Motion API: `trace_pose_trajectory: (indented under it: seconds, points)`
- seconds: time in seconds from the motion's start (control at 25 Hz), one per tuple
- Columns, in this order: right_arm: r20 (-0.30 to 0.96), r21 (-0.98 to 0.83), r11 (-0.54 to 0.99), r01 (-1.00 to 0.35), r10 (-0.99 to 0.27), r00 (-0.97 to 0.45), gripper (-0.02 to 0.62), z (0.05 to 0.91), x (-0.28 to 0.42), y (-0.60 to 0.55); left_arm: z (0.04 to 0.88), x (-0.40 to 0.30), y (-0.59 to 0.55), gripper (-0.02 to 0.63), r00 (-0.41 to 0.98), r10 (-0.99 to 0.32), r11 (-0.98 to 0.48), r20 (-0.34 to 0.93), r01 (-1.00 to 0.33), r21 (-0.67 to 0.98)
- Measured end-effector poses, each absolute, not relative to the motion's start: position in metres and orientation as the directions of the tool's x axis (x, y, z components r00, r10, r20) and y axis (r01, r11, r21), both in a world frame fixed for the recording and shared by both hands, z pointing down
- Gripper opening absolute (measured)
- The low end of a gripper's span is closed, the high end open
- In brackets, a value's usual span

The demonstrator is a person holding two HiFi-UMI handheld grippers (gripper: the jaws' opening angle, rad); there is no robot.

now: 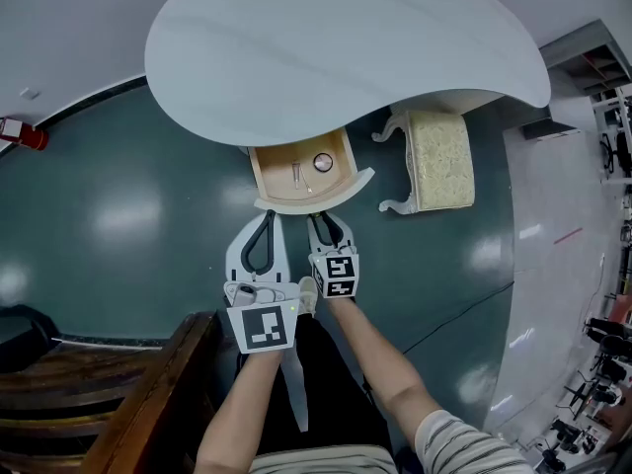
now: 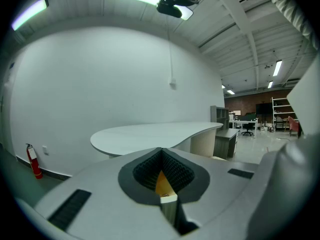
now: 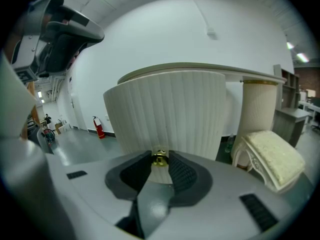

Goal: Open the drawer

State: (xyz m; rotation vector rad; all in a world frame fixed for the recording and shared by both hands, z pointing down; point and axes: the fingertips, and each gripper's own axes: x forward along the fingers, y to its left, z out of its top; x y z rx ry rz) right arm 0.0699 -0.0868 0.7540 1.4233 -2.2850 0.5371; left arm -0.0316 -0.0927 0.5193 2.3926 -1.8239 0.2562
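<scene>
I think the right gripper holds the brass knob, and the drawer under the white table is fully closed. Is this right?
Not quite. The right gripper does hold the brass knob, but the drawer is not closed: it is pulled out from under the white table, with its wooden inside open to view. The head view shows this.

Glossy teal floor point(image 1: 118, 215), white wall point(image 2: 100, 84), cream stool point(image 1: 439, 161) (red extinguisher point(image 1: 25, 134) at left)

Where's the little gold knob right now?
In the right gripper view the gold knob sits at the centre, pinched by the right gripper, on the ribbed white drawer front under the desk top.
</scene>
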Motion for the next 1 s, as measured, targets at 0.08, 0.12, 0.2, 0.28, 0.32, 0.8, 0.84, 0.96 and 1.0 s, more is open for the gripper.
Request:
trace_pose_trajectory:
  seconds: [0.08,0.12,0.2,0.28,0.32,0.8,0.84,0.96,1.0]
  points:
    - [0.522,-0.116,0.408,-0.906,-0.75,-0.405,0.114,0.754,0.071,-0.083,0.518,-0.03,-0.093,-0.008,0.259,-0.943,-0.266,0.207,-0.964,-0.006]
    - [0.526,-0.117,0.409,-0.905,-0.748,-0.406,0.114,0.755,0.072,-0.081,0.518,-0.029,-0.092,-0.008,0.258,-0.944,-0.265,0.206,-0.964,-0.004]
    - [0.533,-0.117,0.412,-0.904,-0.742,-0.407,0.114,0.756,0.074,-0.075,0.517,-0.029,-0.091,-0.008,0.254,-0.945,-0.259,0.206,-0.966,0.005]
    - [0.537,-0.117,0.417,-0.902,-0.737,-0.41,0.114,0.756,0.075,-0.071,0.516,-0.028,-0.091,-0.009,0.253,-0.945,-0.257,0.206,-0.966,0.008]
    - [0.538,-0.117,0.421,-0.9,-0.735,-0.413,0.114,0.756,0.075,-0.07,0.516,-0.026,-0.091,-0.009,0.255,-0.944,-0.261,0.207,-0.965,0.002]
    - [0.559,-0.114,0.422,-0.899,-0.721,-0.409,0.114,0.756,0.075,-0.07,0.509,-0.012,-0.093,-0.009,0.272,-0.94,-0.28,0.203,-0.96,-0.011]
    - [0.57,-0.115,0.419,-0.9,-0.714,-0.406,0.115,0.756,0.075,-0.07,0.508,-0.012,-0.093,-0.009,0.272,-0.941,-0.279,0.203,-0.96,-0.008]
    - [0.611,-0.115,0.423,-0.899,-0.683,-0.4,0.12,0.753,0.073,-0.066,0.504,-0.012,-0.094,-0.008,0.271,-0.941,-0.278,0.202,-0.961,-0.004]
    - [0.619,-0.119,0.431,-0.895,-0.672,-0.406,0.137,0.751,0.071,-0.065,0.503,-0.012,-0.095,-0.008,0.271,-0.941,-0.278,0.202,-0.961,-0.004]
